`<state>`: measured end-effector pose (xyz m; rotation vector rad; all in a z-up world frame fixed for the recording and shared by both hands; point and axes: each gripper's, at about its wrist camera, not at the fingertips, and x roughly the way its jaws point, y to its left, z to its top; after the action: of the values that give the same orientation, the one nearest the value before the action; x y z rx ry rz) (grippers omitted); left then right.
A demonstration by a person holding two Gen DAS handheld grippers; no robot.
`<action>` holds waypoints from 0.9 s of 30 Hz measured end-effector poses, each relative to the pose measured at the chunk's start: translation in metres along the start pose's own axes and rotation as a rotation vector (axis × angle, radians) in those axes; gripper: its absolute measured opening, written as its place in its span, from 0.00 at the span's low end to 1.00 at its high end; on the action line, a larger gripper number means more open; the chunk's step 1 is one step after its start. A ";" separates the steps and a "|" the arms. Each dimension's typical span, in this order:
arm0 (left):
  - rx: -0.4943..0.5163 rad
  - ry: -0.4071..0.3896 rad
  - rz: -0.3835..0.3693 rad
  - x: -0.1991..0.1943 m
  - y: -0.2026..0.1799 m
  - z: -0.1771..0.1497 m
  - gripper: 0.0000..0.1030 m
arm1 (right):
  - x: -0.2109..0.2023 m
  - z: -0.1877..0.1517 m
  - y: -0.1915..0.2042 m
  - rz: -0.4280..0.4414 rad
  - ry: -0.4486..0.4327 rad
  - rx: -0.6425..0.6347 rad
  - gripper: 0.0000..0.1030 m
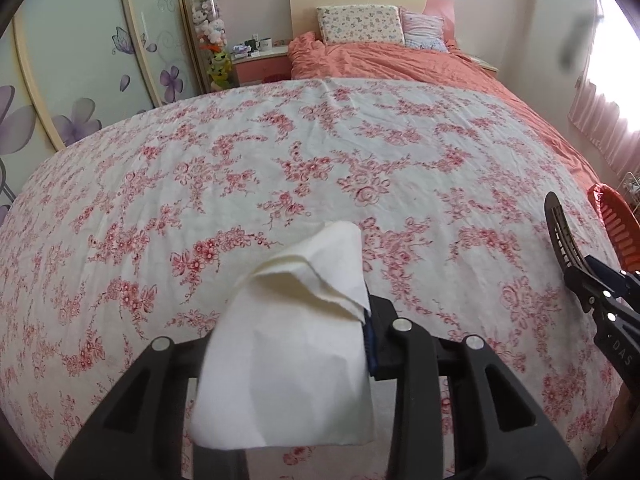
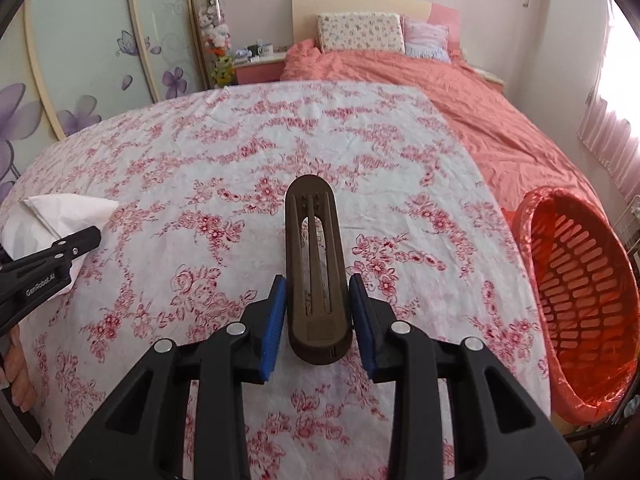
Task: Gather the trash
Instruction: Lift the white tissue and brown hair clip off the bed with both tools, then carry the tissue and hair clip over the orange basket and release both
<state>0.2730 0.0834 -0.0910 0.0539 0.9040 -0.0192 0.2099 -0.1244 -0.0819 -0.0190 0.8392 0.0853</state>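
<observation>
The left gripper (image 1: 296, 344) has its fingers closed on a white paper tissue (image 1: 288, 344), which bulges up and forward between them and hides most of the pads; only a strip of blue pad shows at the tissue's right side. In the right wrist view the same tissue (image 2: 56, 216) hangs from the left gripper's black tip (image 2: 78, 242) over the left edge of the bed.

The right gripper (image 2: 318, 320) has its blue-padded fingers (image 2: 273, 328) narrowed around a dark brown slotted hair clip (image 2: 316, 276). The clip stands between the pads, its rounded far end pointing away up the bed. Slim gaps seem to remain on both sides of it, so I cannot tell whether the pads are pressing on it. From the left wrist view the clip (image 1: 560, 232) and the right gripper appear at the right edge of the bed.

Both grippers are over a white bedspread with a red flower print (image 2: 240, 152), which covers the near part of the bed. Beyond it lies a salmon duvet (image 2: 460, 92), with two pillows (image 2: 360, 34) at the headboard. An orange slatted basket lined with a red bag (image 2: 580, 288) sits off the bed's right edge, near the right gripper.
</observation>
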 end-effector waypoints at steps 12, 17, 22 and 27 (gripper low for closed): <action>0.014 -0.085 -0.044 -0.049 -0.020 0.013 0.32 | -0.052 0.007 -0.018 -0.003 -0.093 0.041 0.32; 0.033 -0.119 -0.074 -0.071 -0.038 0.017 0.32 | -0.072 0.007 -0.032 -0.015 -0.129 0.064 0.32; 0.058 -0.146 -0.118 -0.092 -0.063 0.020 0.32 | -0.093 0.004 -0.050 -0.037 -0.164 0.095 0.32; 0.086 -0.163 -0.175 -0.108 -0.095 0.023 0.32 | -0.113 0.000 -0.075 -0.075 -0.201 0.130 0.32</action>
<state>0.2205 -0.0132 0.0040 0.0522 0.7425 -0.2229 0.1409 -0.2065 0.0006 0.0793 0.6410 -0.0378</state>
